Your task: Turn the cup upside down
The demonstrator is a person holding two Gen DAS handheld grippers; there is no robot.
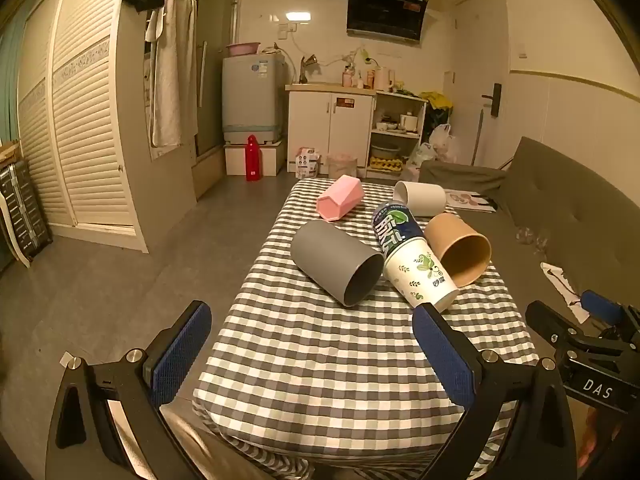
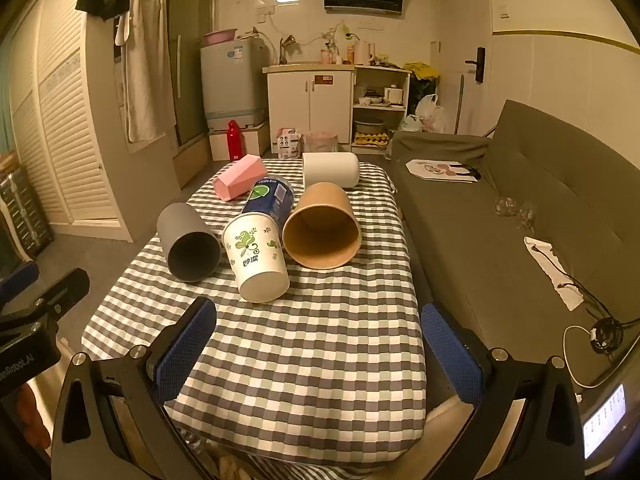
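Observation:
Several cups lie on their sides on the checked table [image 1: 320,360] [image 2: 312,360]. A grey cup [image 1: 336,266] [image 2: 188,242] lies at the left with its mouth toward me. Beside it rests a white paper cup with green leaf print [image 1: 418,276] [image 2: 256,258], and behind that a blue printed cup [image 1: 394,224] [image 2: 270,196]. A brown paper cup [image 1: 458,248] [image 2: 322,226] lies at the right, mouth toward me. A pink faceted cup [image 1: 340,198] [image 2: 239,178] and a white cup [image 1: 420,198] [image 2: 330,169] lie farther back. My left gripper [image 1: 312,354] and right gripper [image 2: 318,354] both stand open over the near table end, nothing between their fingers.
A grey sofa [image 2: 500,208] runs along the table's right side, with papers and a cable on it. Bare floor [image 1: 140,280] lies left of the table. Cabinets and a washing machine [image 1: 252,96] stand at the far wall. The right gripper's body [image 1: 580,344] shows at the right edge of the left wrist view.

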